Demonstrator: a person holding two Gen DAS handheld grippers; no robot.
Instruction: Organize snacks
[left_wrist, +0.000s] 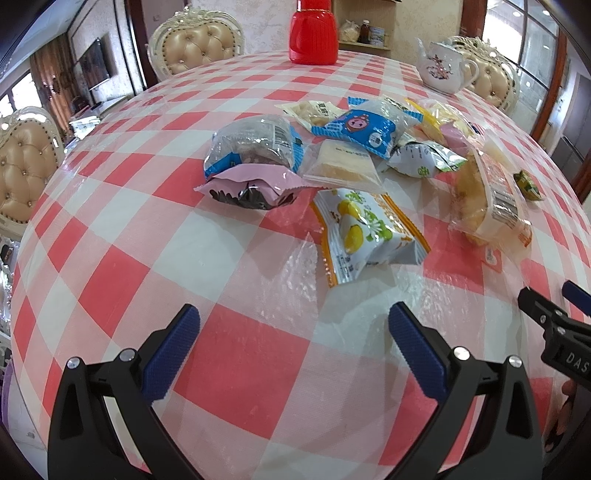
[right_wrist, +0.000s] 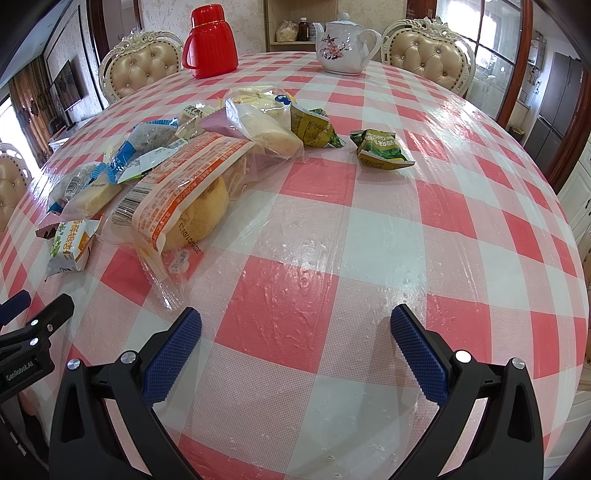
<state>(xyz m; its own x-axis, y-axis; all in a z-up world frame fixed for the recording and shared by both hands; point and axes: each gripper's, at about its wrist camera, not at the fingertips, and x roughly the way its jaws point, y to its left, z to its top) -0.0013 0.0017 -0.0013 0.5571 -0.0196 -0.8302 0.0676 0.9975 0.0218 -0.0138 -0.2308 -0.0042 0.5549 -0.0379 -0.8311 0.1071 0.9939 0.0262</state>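
Two grippers hover low over the glossy, red-and-white checked tablecloth (right_wrist: 295, 288), each with ribbed blue pads spread wide and gripping nothing. Ahead of the left gripper (left_wrist: 293, 325) lies a crinkly heap of plastic-wrapped snacks (left_wrist: 332, 155); nearest is a white-and-orange packet (left_wrist: 365, 236) printed with yellow fruit. For the right gripper (right_wrist: 295, 325) the pile sits ahead to the left, a round bun in a clear orange-printed bag (right_wrist: 184, 199) closest. One crumpled green packet (right_wrist: 382, 149) lies apart. Bare cloth stretches right, toward the table's edge.
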